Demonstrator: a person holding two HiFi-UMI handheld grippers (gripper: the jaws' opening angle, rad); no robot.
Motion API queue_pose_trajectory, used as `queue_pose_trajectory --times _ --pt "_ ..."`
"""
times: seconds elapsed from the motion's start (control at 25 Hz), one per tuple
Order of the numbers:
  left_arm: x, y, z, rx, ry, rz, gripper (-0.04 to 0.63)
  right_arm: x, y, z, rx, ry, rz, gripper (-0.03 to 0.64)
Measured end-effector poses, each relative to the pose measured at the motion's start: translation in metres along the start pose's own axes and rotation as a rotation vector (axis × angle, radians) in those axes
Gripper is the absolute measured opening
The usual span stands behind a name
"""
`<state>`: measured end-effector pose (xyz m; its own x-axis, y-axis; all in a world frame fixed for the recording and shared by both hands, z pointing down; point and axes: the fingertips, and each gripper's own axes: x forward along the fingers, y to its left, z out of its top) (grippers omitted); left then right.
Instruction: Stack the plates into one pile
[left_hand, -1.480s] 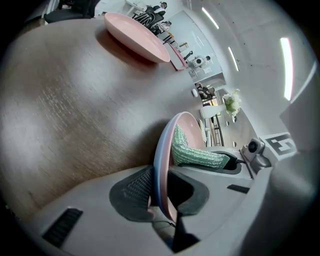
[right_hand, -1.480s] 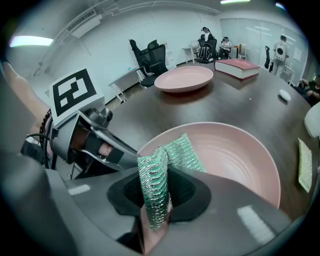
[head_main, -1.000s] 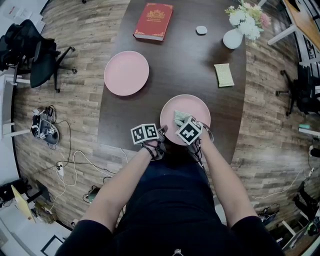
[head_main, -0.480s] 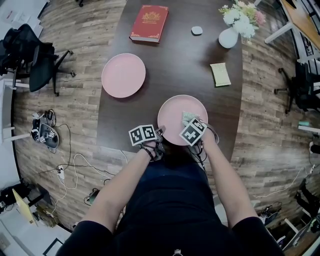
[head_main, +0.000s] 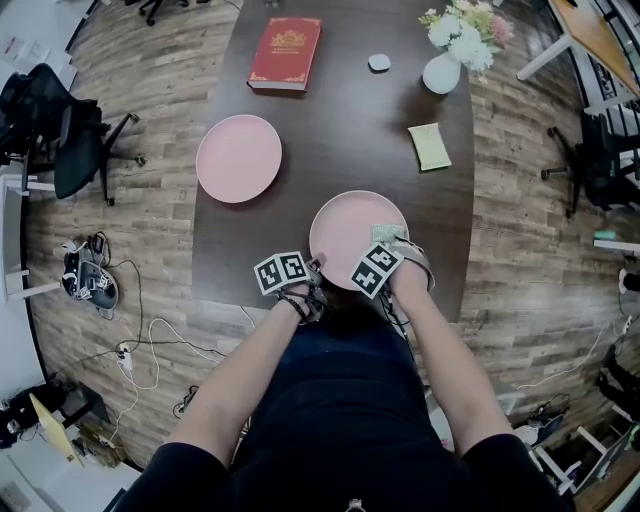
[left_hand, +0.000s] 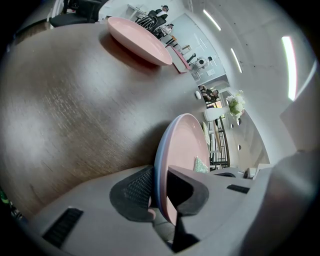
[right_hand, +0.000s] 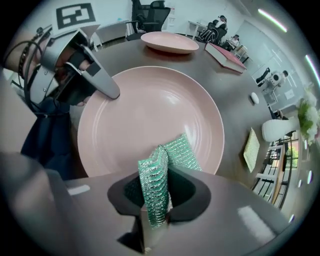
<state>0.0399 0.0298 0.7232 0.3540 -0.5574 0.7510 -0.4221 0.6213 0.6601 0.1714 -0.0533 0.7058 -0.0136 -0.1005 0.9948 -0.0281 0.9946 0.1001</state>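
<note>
The near pink plate (head_main: 345, 222) lies on the dark table by its front edge. My left gripper (head_main: 315, 268) is shut on that plate's near left rim (left_hand: 187, 145), one pad under it and one on top. My right gripper (head_main: 385, 240) points down over the plate's right side, shut on a folded green scouring sponge (right_hand: 157, 180) that hangs between its jaws above the plate (right_hand: 145, 115). In the right gripper view, the left gripper (right_hand: 100, 82) shows at the plate's far edge. A second pink plate (head_main: 238, 158) sits apart at the table's left.
At the table's far end lie a red book (head_main: 285, 53), a small white object (head_main: 379, 62) and a white vase of flowers (head_main: 442, 70). A yellow-green pad (head_main: 429, 146) lies at the right. An office chair (head_main: 70, 130) stands on the floor at the left.
My right gripper has carried the green sponge rightward across the near plate toward its right rim and tipped further down. The left gripper keeps its hold on the rim, unmoved.
</note>
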Motion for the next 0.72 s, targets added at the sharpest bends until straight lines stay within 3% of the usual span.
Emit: queue_pose_trajectory --times 0.16,0.44,0.72 --pt "0.002 -0.002 0.001 -0.001 0.008 0.006 0.048 -0.001 -0.002 -0.003 -0.023 0.020 -0.056 0.084" --pt "0.005 -0.007 0.004 0.037 0.027 0.021 0.048 -0.009 -0.007 -0.001 0.026 -0.017 -0.073 0.084" --pt "0.001 -0.020 0.007 0.160 0.075 -0.007 0.120 -0.034 -0.013 0.007 0.152 -0.126 -0.060 0.084"
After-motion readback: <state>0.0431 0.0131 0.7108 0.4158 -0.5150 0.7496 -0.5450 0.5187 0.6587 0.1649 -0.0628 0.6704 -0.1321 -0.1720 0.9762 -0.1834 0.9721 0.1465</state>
